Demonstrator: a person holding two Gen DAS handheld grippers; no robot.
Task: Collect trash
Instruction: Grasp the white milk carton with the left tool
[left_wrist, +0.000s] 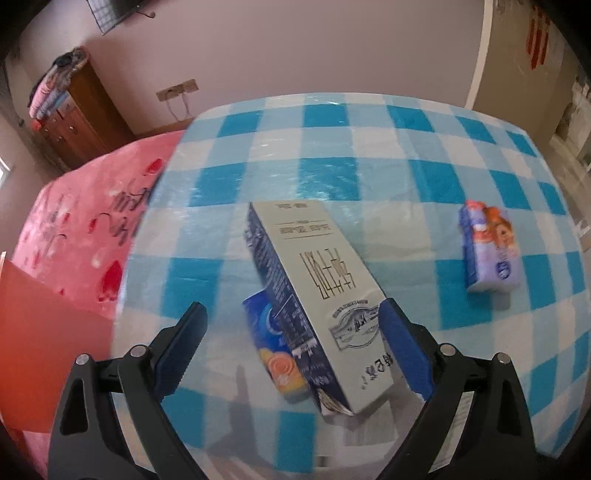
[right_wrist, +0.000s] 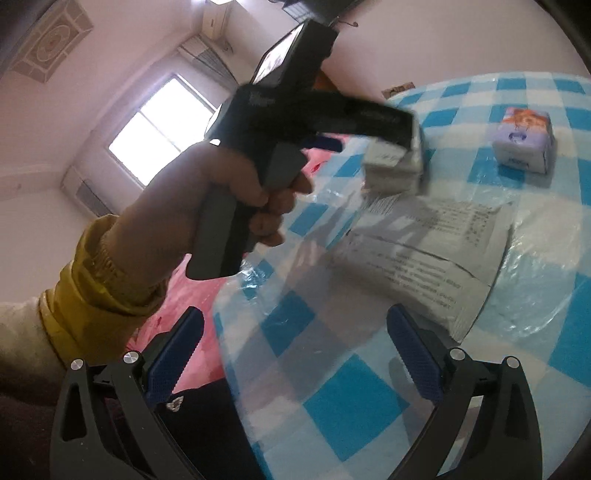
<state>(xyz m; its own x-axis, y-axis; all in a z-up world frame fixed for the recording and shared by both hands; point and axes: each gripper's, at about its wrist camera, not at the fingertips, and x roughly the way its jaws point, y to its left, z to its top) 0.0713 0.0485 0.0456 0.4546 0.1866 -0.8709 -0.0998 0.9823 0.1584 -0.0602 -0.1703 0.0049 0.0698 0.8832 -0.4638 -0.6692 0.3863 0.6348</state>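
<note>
**Left hand-held gripper at the milk carton; right hand-held gripper empty**

Left hand-held gripper (left_wrist: 291, 347): jaws spread wide. The grey-white milk carton (left_wrist: 325, 295) lies tilted between them, printed face up. The right-side pad (left_wrist: 402, 347) sits against the carton's near right edge; the left-side pad stands well apart from it. Whether the carton is gripped or lifted cannot be told. In the right wrist view the left hand (right_wrist: 229, 184) holds this tool by its handle, with the tool's front end over the carton (right_wrist: 395, 162); motion blur obscures the contact.

A small blue and orange carton (left_wrist: 273, 347) lies just beside and partly beneath the milk carton, on its left.

A purple tissue pack (left_wrist: 491, 251) sits on the worktop (left_wrist: 369, 147), well apart to the right of the left hand-held gripper.

Right hand-held gripper (right_wrist: 295, 358): jaws wide apart, nothing between them. It hangs over the near edge of the blue-checked worktop. A flat grey printed bag (right_wrist: 424, 258) lies ahead of it, apart from the pads.

A pink bed (left_wrist: 74, 240) adjoins the worktop on the left.
</note>
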